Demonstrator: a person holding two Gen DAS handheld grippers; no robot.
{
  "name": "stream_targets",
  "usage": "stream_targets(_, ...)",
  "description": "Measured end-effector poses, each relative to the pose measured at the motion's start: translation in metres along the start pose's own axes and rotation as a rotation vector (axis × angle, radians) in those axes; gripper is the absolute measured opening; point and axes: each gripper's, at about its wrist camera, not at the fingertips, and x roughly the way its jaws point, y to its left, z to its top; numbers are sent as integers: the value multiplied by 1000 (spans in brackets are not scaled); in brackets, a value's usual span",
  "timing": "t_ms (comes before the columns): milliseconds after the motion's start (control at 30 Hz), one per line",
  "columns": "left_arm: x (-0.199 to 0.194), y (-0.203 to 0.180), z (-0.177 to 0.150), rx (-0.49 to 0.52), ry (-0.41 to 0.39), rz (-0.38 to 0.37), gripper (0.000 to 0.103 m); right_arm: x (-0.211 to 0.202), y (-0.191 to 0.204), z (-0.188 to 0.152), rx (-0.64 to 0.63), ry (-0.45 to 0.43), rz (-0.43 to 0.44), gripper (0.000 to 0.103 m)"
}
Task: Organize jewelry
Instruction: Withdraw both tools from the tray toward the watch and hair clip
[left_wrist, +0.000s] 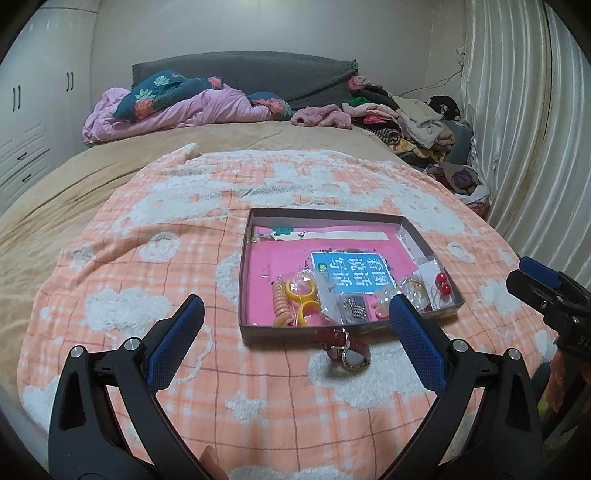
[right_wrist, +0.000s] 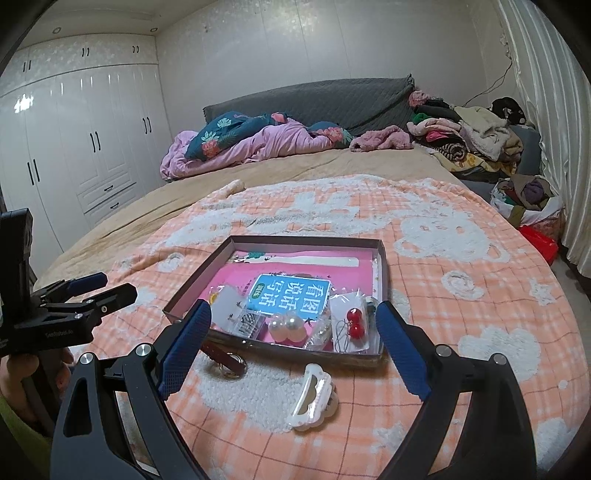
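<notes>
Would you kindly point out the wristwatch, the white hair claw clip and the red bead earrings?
wristwatch (left_wrist: 351, 357), left wrist view, on its dial.
white hair claw clip (right_wrist: 314, 397), right wrist view, on its upper shell.
red bead earrings (right_wrist: 355, 328), right wrist view, on the lower bead.

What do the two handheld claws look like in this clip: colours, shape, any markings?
Both match. The left claw and right claw have black plastic frames with triangular cut-outs, silver round screw heads, and long fingers faced with textured blue pads. Seen from the right wrist, the left unit's black body carries small white lettering, too small to read.
</notes>
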Motion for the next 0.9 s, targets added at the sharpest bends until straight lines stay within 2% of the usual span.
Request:
stream_targets(633, 18, -2, -27, 18, 93, -15, 94, 13, -2, -31, -16, 97, -8, 90)
stream_targets(900, 36, -6, -42, -2, 157, -62, 94, 30, -8, -51, -1, 175, -10, 90)
